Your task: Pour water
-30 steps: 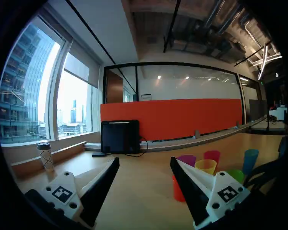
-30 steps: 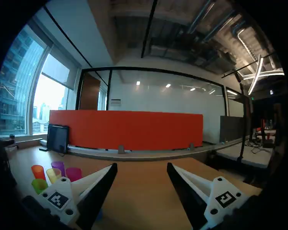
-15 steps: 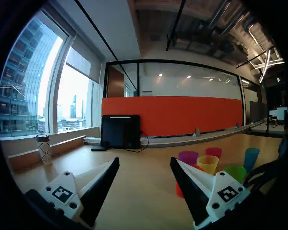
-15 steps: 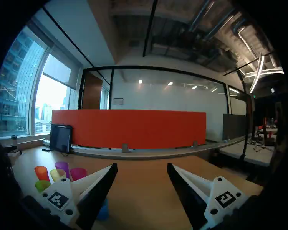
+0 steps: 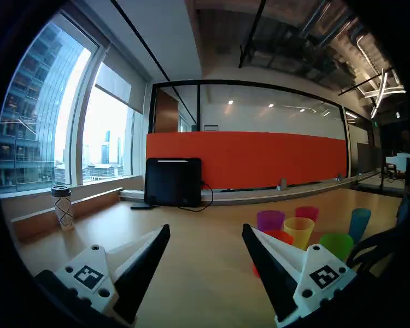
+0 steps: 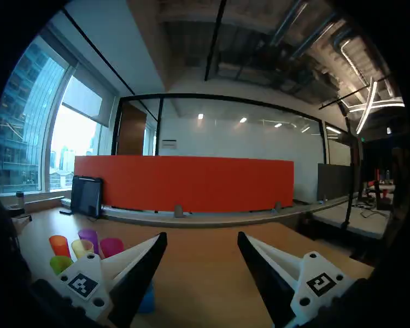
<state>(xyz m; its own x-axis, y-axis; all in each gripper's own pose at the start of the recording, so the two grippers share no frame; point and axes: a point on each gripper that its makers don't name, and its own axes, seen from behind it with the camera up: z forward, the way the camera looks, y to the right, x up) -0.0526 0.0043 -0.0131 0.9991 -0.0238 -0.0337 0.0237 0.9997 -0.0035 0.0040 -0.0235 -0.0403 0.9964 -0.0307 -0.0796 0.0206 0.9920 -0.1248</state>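
Note:
Several coloured plastic cups stand clustered on the wooden table. In the left gripper view they are purple (image 5: pixel 270 220), yellow (image 5: pixel 299 228), pink (image 5: pixel 306 213), blue (image 5: pixel 359 223), green (image 5: pixel 336 245) and an orange one (image 5: pixel 279 236) half hidden behind the right finger. My left gripper (image 5: pixel 205 232) is open and holds nothing, with the cups to its right. In the right gripper view the cluster sits low on the left: orange (image 6: pixel 58 245), purple (image 6: pixel 87 238), yellow (image 6: pixel 82 247), pink (image 6: pixel 111 246), green (image 6: pixel 60 264), blue (image 6: pixel 147 298). My right gripper (image 6: pixel 200 238) is open and holds nothing.
A small lidded bottle (image 5: pixel 63 206) stands on the window ledge at the left. A black screen (image 5: pixel 173 182) with a cable leans against the orange partition (image 5: pixel 249 158) at the table's back edge. More desks (image 6: pixel 347 216) lie to the right.
In the left gripper view the scene has slid slightly upward and the cups look more side-on. In the right gripper view the cups shifted right and the blue cup appeared beside the left finger.

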